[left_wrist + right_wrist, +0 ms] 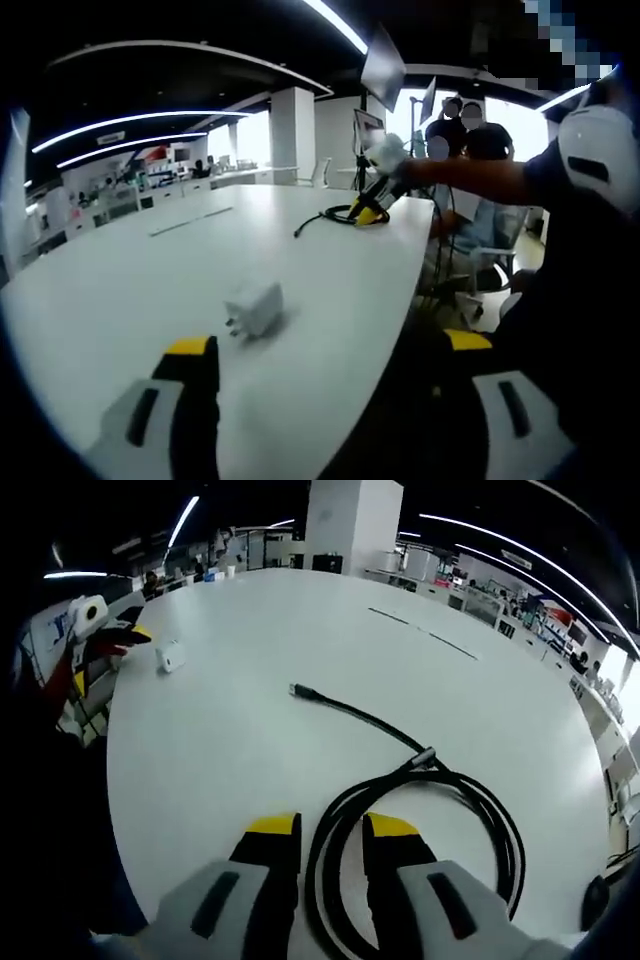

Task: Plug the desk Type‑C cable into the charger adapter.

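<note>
The white charger adapter (253, 310) lies on the white table (150, 280), just ahead of my left gripper (330, 345), whose jaws stand wide open with nothing between them. In the right gripper view the adapter (172, 657) is small at the far left, beside the left gripper (128, 632). The black Type-C cable (450, 790) lies coiled on the table, its plug end (300, 691) stretched towards the adapter. My right gripper (332, 830) has its jaws narrowed on two strands of the coil. In the left gripper view, the right gripper (372, 208) sits on the cable (330, 215) at the table's far edge.
The table's curved edge (400, 300) runs close by on the right, with the person's dark sleeve (560, 300) beyond it. People sit behind the far edge near a monitor (368, 128). A thin seam (420, 628) crosses the tabletop.
</note>
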The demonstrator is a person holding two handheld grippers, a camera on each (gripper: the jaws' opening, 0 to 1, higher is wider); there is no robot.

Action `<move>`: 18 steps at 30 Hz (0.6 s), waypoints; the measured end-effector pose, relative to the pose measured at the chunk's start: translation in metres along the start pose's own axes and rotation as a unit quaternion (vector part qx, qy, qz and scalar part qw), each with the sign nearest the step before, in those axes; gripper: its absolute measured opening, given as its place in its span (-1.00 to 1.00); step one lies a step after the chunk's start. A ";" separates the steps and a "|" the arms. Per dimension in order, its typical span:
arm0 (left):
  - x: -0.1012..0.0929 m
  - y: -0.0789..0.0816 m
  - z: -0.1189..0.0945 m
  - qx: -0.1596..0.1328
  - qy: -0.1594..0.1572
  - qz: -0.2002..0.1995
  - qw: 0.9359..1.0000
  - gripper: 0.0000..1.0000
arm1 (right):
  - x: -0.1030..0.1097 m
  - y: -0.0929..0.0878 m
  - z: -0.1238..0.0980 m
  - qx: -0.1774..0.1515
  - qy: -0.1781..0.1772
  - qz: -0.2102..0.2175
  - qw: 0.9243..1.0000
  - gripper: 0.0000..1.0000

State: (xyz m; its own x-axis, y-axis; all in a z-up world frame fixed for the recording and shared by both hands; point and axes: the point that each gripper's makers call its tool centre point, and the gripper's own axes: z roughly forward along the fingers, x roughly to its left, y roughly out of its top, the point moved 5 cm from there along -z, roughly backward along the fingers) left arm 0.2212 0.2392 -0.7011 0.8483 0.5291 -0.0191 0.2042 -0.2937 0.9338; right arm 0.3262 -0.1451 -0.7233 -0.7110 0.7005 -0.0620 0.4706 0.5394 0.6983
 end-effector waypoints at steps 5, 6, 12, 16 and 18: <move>0.002 -0.001 0.002 0.001 -0.001 -0.003 1.000 0.82 | -0.001 -0.001 0.002 -0.004 0.003 0.037 0.999 -0.56; 0.002 -0.001 0.002 0.001 -0.001 -0.003 1.000 0.82 | -0.006 -0.001 0.003 -0.006 0.005 0.044 0.999 -0.60; 0.003 -0.004 0.005 0.004 -0.002 -0.006 1.000 0.82 | -0.013 -0.001 0.003 -0.009 -0.006 0.063 0.998 -0.78; 0.004 -0.005 0.006 0.003 -0.002 -0.008 1.000 0.82 | -0.010 -0.002 0.003 -0.009 -0.002 0.073 0.997 -0.84; 0.004 -0.005 0.007 0.005 -0.002 -0.008 1.000 0.82 | -0.008 -0.002 0.003 -0.010 0.002 0.072 0.997 -0.87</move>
State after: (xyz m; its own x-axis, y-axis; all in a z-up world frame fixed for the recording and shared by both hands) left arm 0.2265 0.2371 -0.7087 0.8467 0.5309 -0.0350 0.2220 -0.2926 0.9301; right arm 0.3327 -0.1502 -0.7260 -0.6385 0.7684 0.0432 0.5582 0.4238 0.7133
